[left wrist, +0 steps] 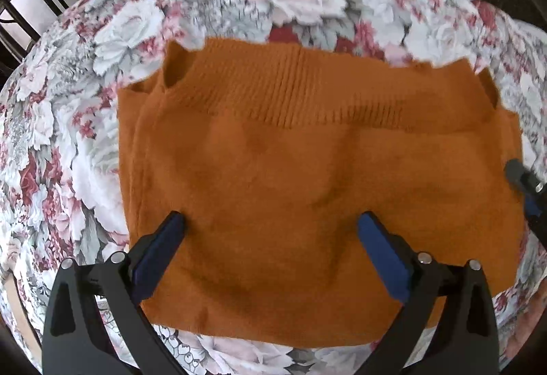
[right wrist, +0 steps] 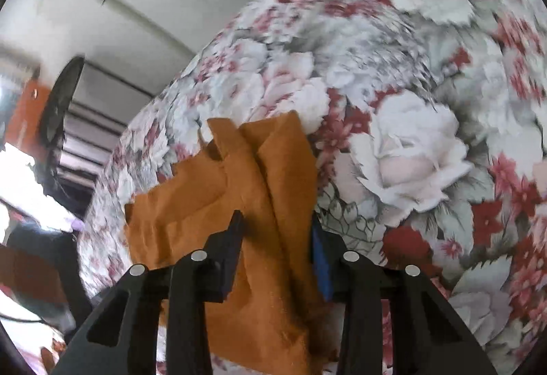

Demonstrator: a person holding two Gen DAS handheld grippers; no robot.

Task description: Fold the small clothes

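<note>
Sweater (left wrist: 307,169) lying crosswise, ribbed band far, left tool (left wrist: 270,224) apart, right tool (right wrist: 277,224) apparently clamping sweater.

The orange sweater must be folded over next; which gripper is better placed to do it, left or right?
Right, probably. The right gripper already has the edge of the orange sweater bunched between its fingers, above the floral cloth. The left gripper is open over the flat middle and grips nothing.
</note>
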